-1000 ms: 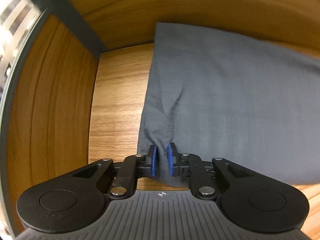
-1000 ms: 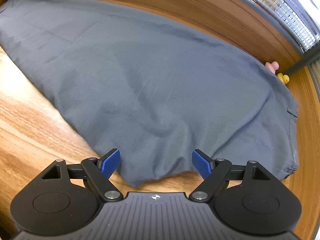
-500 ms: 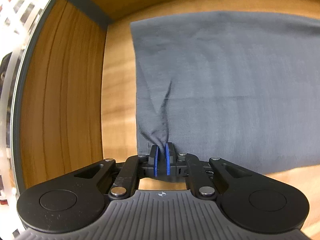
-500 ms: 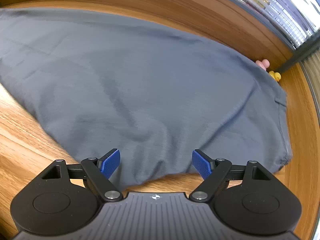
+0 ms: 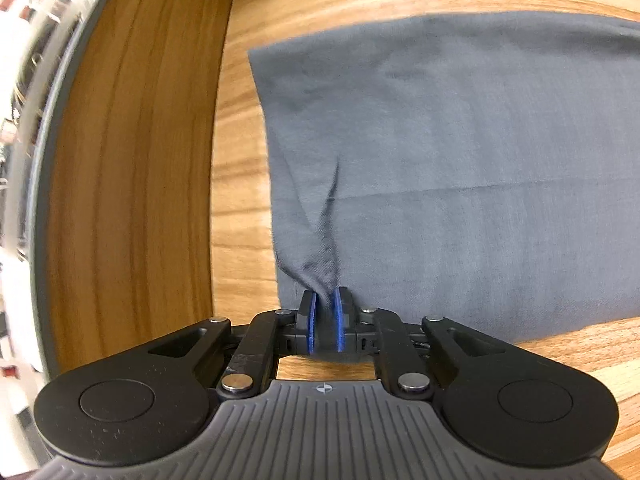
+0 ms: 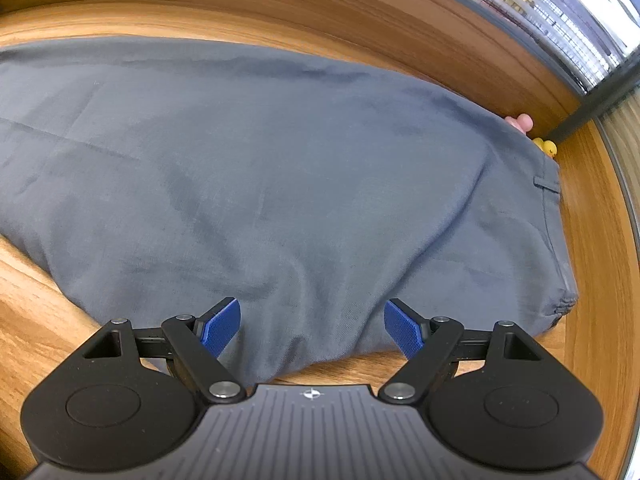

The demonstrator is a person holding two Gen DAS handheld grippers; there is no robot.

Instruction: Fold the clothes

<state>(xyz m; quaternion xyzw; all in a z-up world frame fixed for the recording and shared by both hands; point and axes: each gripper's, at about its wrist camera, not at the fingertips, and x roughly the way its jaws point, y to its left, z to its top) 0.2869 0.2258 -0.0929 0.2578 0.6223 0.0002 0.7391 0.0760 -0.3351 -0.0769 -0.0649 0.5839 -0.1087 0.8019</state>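
Your left gripper (image 5: 325, 312) points steeply down at the near left corner of the grey trousers (image 5: 460, 168). Its fingers (image 5: 310, 320) have just been easing apart a little, yet a pinched ridge of cloth sits clamped between them. Your right gripper (image 6: 312, 320) tilts down the same way over the trousers' near edge, fingers (image 6: 220, 324) wide apart, nothing held. The trousers lie flat on the table (image 5: 240, 216). Left of the trousers: a bare strip of table, then the wooden side wall (image 5: 132, 184). Past the waistband (image 6: 560, 248), two small toys (image 6: 536, 132) sit in the corner.
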